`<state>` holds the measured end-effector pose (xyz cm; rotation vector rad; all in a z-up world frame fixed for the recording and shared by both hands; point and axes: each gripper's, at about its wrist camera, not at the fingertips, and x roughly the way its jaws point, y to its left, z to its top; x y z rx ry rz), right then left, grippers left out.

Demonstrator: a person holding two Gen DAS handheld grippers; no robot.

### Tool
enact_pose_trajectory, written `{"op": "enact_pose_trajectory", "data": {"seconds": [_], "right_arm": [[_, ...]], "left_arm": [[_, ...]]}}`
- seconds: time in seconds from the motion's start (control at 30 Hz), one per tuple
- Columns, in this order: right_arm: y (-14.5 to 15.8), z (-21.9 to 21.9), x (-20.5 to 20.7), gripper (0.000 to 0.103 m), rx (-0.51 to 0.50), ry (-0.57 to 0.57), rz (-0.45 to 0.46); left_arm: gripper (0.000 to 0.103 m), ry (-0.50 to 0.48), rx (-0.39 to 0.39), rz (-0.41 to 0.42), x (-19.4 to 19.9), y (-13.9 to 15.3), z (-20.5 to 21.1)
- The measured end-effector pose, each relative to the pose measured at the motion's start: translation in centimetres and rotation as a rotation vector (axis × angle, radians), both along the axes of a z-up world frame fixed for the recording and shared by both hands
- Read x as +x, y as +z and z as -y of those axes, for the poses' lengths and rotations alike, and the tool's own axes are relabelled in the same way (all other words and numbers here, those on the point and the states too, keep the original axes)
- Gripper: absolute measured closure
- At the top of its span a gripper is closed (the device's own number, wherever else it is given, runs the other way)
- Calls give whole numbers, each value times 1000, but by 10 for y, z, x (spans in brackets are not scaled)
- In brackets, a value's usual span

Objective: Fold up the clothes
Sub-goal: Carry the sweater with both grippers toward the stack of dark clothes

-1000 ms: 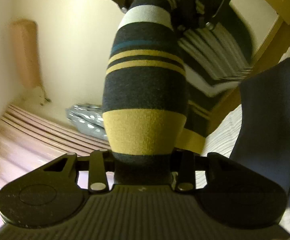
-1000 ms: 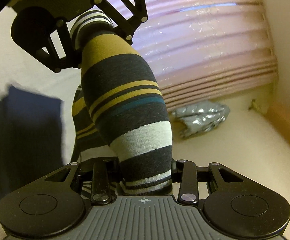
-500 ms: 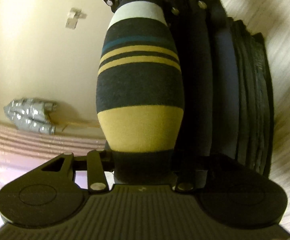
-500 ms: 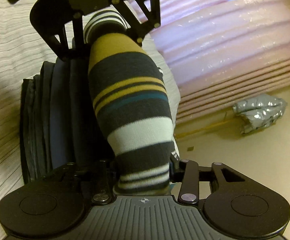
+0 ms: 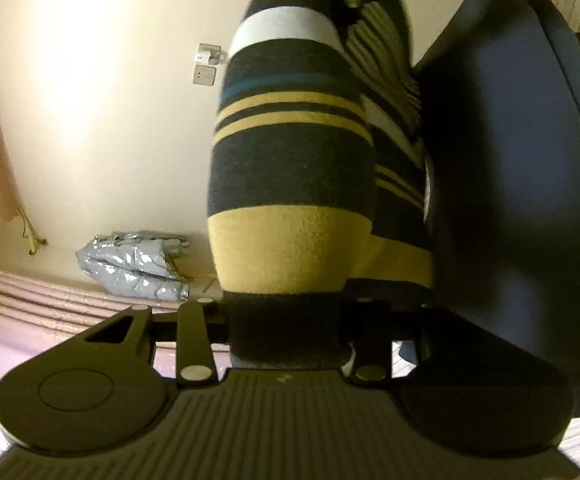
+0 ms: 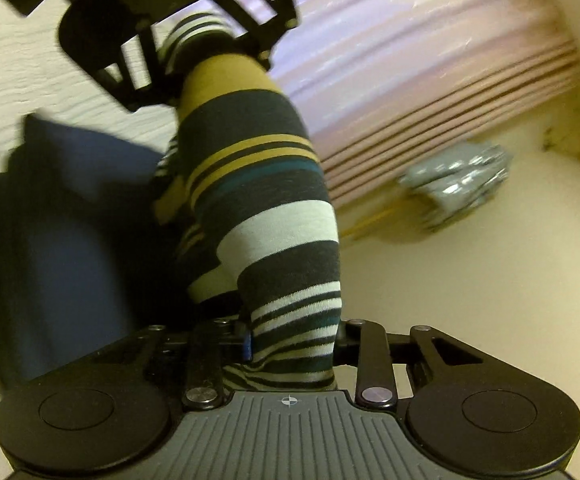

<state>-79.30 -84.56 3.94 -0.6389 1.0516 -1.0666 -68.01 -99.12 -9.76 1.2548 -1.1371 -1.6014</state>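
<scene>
Striped cloth (image 5: 294, 184), banded in dark grey, mustard, white and teal, stretches taut between the two grippers and fills the middle of both views. The left gripper (image 5: 287, 336) clamps the dark-and-mustard end, the right gripper (image 6: 290, 344) the thin-striped end; both sets of jaws are closing on the fabric. Just beside the cloth sits a stack of folded dark navy garments (image 5: 502, 184) on a pale ribbed bedcover (image 6: 29, 80), blocking much of that side. On the other side hang pink curtains (image 6: 430, 60), with a crumpled silver bag (image 5: 133, 266) on the cream floor (image 6: 470, 300). Wall sockets (image 5: 205, 66) show behind; the right view is blurred, so finer detail is probably unreliable.
</scene>
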Motion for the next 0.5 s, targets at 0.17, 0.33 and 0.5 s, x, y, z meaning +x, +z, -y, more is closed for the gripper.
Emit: {"op": "enact_pose_trajectory", "data": {"seconds": [0.17,0.33,0.5], "right_arm": [[-50,-12,10,72,131,62,-109],[-74,-41,0,70,155,75,-130],[-57,-42,-9,69,166,42,-115]], "left_arm": [[59,-22,182,111,13,-70,-30],[55,9,148,71,24,-80,-51],[63,25,152,47,30,-73,-57]]}}
